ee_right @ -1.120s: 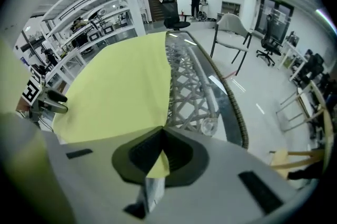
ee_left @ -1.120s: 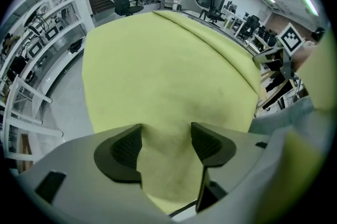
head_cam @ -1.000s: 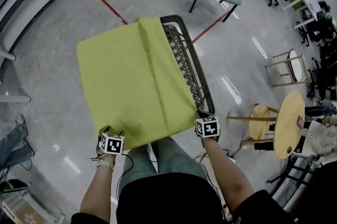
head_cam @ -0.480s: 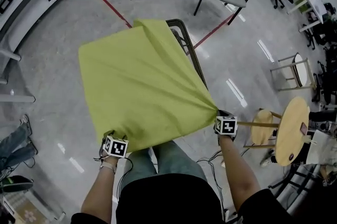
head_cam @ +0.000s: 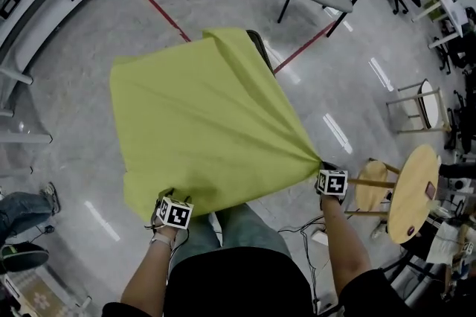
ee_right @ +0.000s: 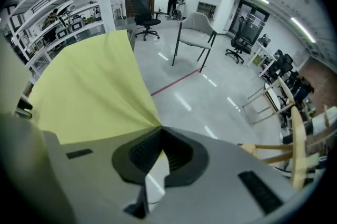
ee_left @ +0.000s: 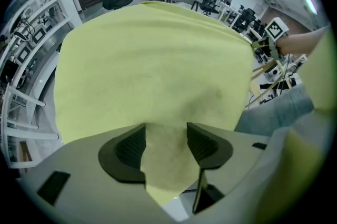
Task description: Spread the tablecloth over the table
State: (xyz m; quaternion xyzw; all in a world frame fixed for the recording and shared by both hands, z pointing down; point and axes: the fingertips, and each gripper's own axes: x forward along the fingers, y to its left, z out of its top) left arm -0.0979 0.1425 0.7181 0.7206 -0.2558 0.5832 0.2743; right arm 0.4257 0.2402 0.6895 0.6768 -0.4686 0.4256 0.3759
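In the head view the yellow-green tablecloth (head_cam: 201, 122) lies draped over the table, of which only a strip of dark rim (head_cam: 258, 44) shows at the far side from the fingers. The right gripper (head_cam: 323, 168) has the near right corner, and taut creases fan out from its fingertips. The left gripper (head_cam: 169, 202) sits at the near left corner.

In the left gripper view the jaws stand wide apart and have just been closing. A flap of the cloth's hem (ee_left: 166, 149) fills the gap between the ribbed pads (ee_left: 130, 150), which do not look to pinch it yet. The rest of the sheet spreads away beyond the fingertips.

In the right gripper view the jaws are pressed together on a gathered point of cloth (ee_right: 89, 91), which runs off to the left of the fingers.

The cloth looks light, thin and limp. It should follow a pull readily but could slide from a shallow pinch, so I judge a deep bite on each near corner safest.
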